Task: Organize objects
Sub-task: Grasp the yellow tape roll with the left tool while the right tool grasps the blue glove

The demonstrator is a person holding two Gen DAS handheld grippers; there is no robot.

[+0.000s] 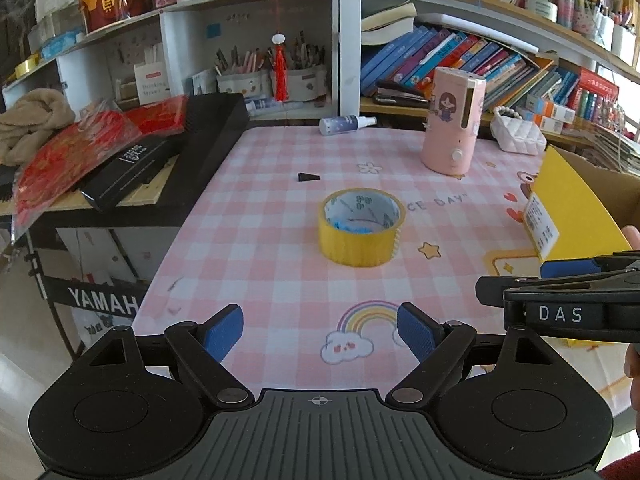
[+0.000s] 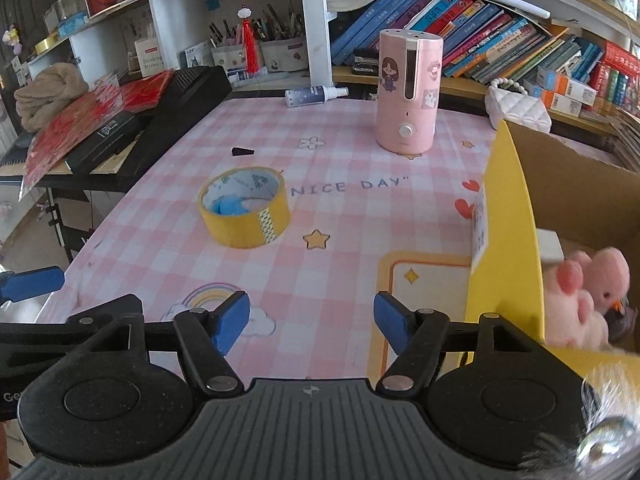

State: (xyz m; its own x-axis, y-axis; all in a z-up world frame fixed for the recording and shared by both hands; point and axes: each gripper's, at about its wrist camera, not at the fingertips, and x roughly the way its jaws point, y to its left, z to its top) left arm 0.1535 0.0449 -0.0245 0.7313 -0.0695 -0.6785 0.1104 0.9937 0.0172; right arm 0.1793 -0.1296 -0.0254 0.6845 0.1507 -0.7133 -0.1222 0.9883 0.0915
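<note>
Two grippers, both empty, jaws spread wide. Left gripper point(image 1: 320, 332) hovers over the near edge of the pink checked tablecloth point(image 1: 260, 240), blue pads apart, nothing between them. Right gripper point(image 2: 312, 320) same: pads apart, nothing held, sits just left of the yellow cardboard box point(image 2: 508, 220). In the left view the right gripper's side shows at the right edge; in the right view a blue pad of the left one pokes in at the left edge.

Yellow tape roll point(image 1: 361, 227) lies flat mid-table, hole up, something blue inside the core, well ahead of both grippers and touching neither. Small black wedge point(image 1: 308, 177) on the cloth beyond the roll, apart from it. Pink humidifier point(image 2: 408, 92) upright at the far side. Spray bottle point(image 2: 316, 95) on its side near the far edge. White quilted bag point(image 2: 518, 108) behind the box. Pink plush toy point(image 2: 588, 288) inside the box, blurred. Bookshelf point(image 2: 480, 20) behind the table.
</note>
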